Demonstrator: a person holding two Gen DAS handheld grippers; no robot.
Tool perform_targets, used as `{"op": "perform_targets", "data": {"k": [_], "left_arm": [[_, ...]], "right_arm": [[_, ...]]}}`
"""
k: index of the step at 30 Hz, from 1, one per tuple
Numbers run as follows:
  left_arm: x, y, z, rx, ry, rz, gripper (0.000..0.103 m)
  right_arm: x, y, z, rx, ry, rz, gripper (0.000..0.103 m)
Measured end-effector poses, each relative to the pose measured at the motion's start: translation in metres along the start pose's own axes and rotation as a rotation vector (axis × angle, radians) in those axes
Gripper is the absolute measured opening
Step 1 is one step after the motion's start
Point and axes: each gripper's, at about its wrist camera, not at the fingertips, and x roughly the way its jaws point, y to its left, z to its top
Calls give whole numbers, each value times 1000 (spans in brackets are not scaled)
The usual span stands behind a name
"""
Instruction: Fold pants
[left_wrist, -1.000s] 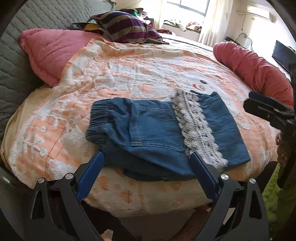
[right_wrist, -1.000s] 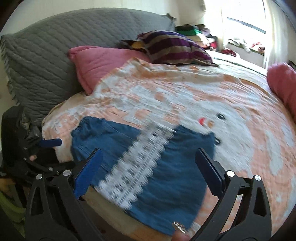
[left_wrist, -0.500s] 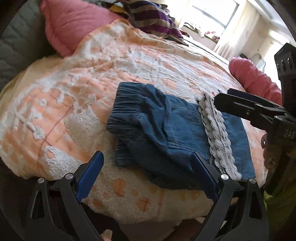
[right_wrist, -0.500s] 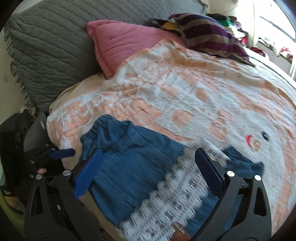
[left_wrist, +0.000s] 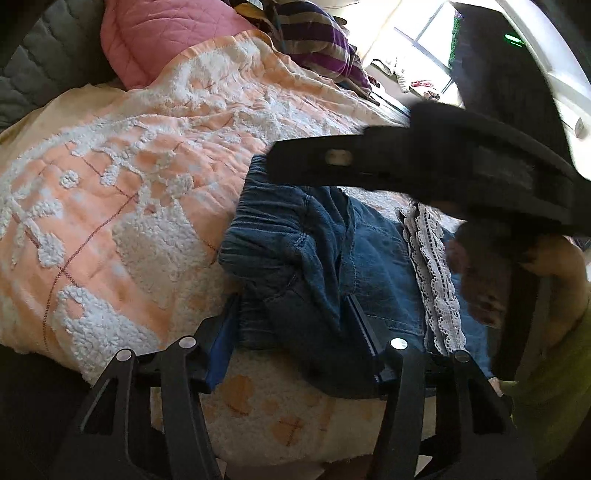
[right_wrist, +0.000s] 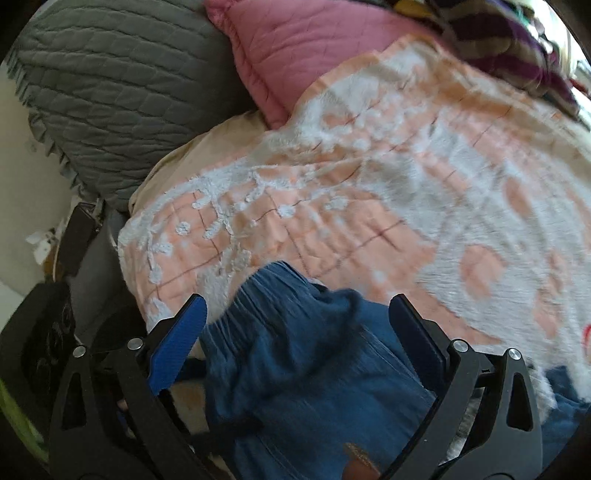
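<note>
On the near edge of the bed, atop the peach-and-white blanket (left_wrist: 122, 206), lie the denim pants (left_wrist: 295, 266), already doubled over w/ the lace-trimmed hem (left_wrist: 436, 280) laid across the middle. Waistband (left_wrist: 255, 221) sits bunched toward the pink pillow (left_wrist: 166, 40) side.

Left gripper (left_wrist: 291, 332) is down at the near edge of the waistband end, jaws closing w/ a puckered ridge of denim between them; can't tell yet if the pads are pressing, but it reads as a grasp in progress. That spot makes sense: pinching the elastic end gives a handle for lifting it over toward the lace.

Right gripper (right_wrist: 295, 332) hovers over the same waistband area (frame is motion-blurred), jaws spread wide, nothing pinched, fabric just below them. In the left view its black body (left_wrist: 424, 162) crosses above the pants, prob. reaching for the far corner so both ends lift evenly.

Judging by the layout, one fold is done and the next is being set up.
</note>
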Motion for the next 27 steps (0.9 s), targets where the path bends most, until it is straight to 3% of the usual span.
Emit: {"op": "perform_targets", "data": {"k": [3,4,6,9,13,19,24,27], "left_arm": [[0,0,0,-1,-2,-4,56],[-2,1,-1,-11,-4,-18,58],[-3,6,-1,-35,-2,-38,59],[-6,8,-2,-53,1,-53,64],[-13,-3,-2,-30,-12,-62,85],[-9,-28,2,-7,9,-133,93],[4,-53,6,-25,65,-270,92],[7,-74,8,-13,77,-326,77]], "right_arm": [[22,1,2,1,64,15,81],[31,1,0,-4,100,7,67],[42,0,-4,-11,133,-6,50],[32,-2,-6,-12,87,19,29],[-11,-20,-11,36,-13,107,26],[-69,-47,-24,89,-133,179,26],[-105,-70,-39,132,-206,195,26],[-122,-84,-53,156,-239,186,27]]}}
